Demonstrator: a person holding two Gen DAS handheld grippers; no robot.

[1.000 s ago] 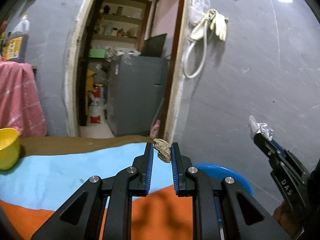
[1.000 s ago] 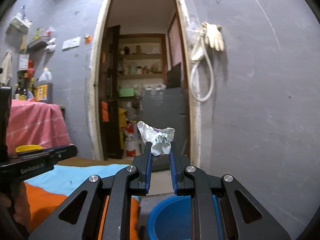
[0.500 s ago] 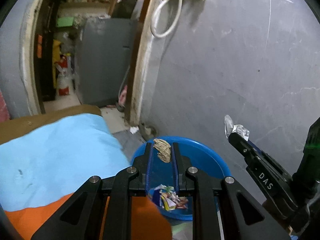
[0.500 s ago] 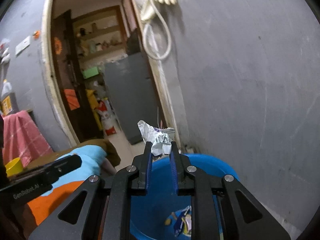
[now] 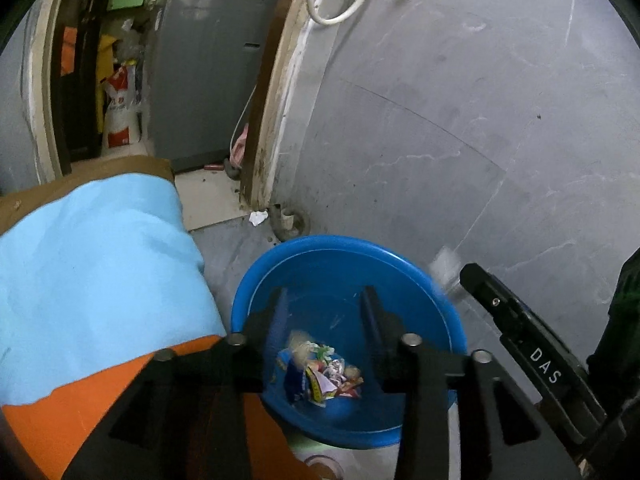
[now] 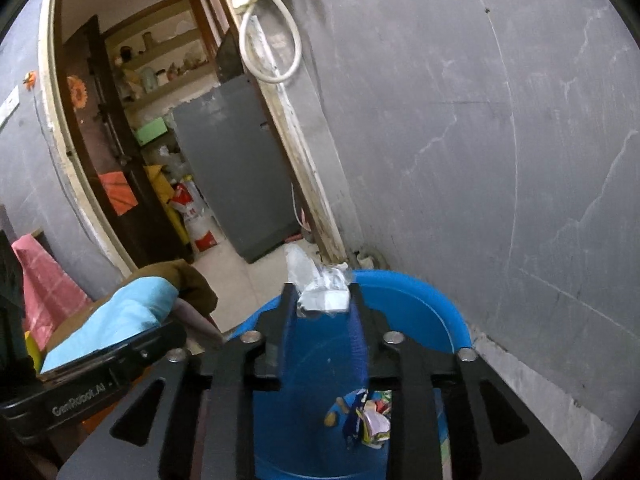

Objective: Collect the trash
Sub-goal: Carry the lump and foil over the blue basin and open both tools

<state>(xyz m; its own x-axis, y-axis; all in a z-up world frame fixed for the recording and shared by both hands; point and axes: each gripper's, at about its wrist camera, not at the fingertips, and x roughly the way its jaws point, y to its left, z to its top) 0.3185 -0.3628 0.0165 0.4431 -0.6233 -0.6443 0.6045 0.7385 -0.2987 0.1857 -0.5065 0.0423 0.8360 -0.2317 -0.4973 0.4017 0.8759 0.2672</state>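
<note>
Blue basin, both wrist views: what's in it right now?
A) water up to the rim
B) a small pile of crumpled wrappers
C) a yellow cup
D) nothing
B: a small pile of crumpled wrappers lies on the bottom of the blue basin, seen between the jaws in the left wrist view and again in the right wrist view.

Two close wrist views, both down onto the blue basin (image 5: 440, 300) (image 6: 440, 316).

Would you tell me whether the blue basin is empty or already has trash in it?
Not empty: the blue basin holds a small pile of crumpled wrappers on its bottom, seen in both wrist views.
</note>
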